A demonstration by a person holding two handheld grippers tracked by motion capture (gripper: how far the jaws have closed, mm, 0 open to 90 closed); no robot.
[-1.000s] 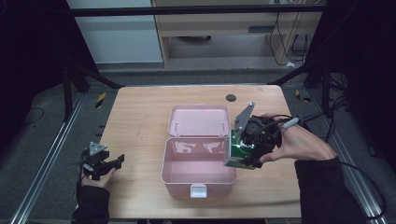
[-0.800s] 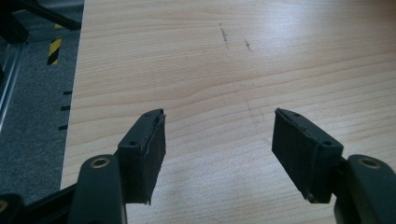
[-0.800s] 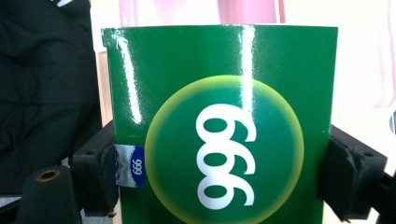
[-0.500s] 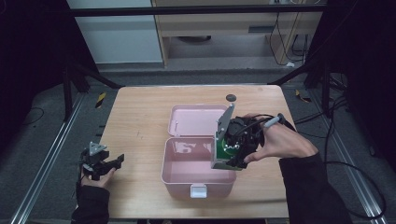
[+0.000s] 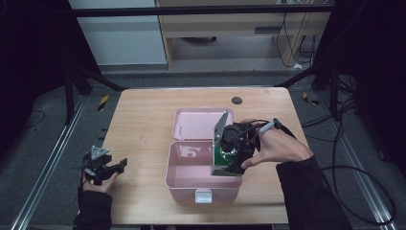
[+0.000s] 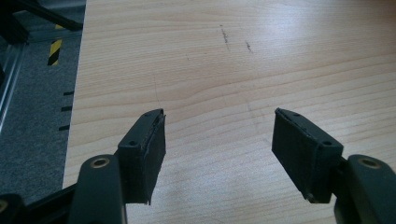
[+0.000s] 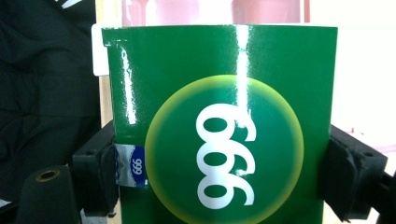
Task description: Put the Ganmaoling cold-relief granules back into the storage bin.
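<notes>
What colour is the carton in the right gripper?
Glossy green carton with a yellow-ringed circle and white 999; clearest in the right gripper view.

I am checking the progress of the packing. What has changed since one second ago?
The right hand-held gripper, shut on the green box, moved left and down over the open pink case. The left hand-held gripper stayed open at the table edge.

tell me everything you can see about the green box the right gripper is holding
The green box is a glossy carton with a yellow-rimmed green circle bearing white digits, 999 or 666 depending on which way up, and a small blue label on one side edge. The right gripper clamps it by both sides between its black fingers. It hangs tilted over the right side of the open pink case.
</notes>
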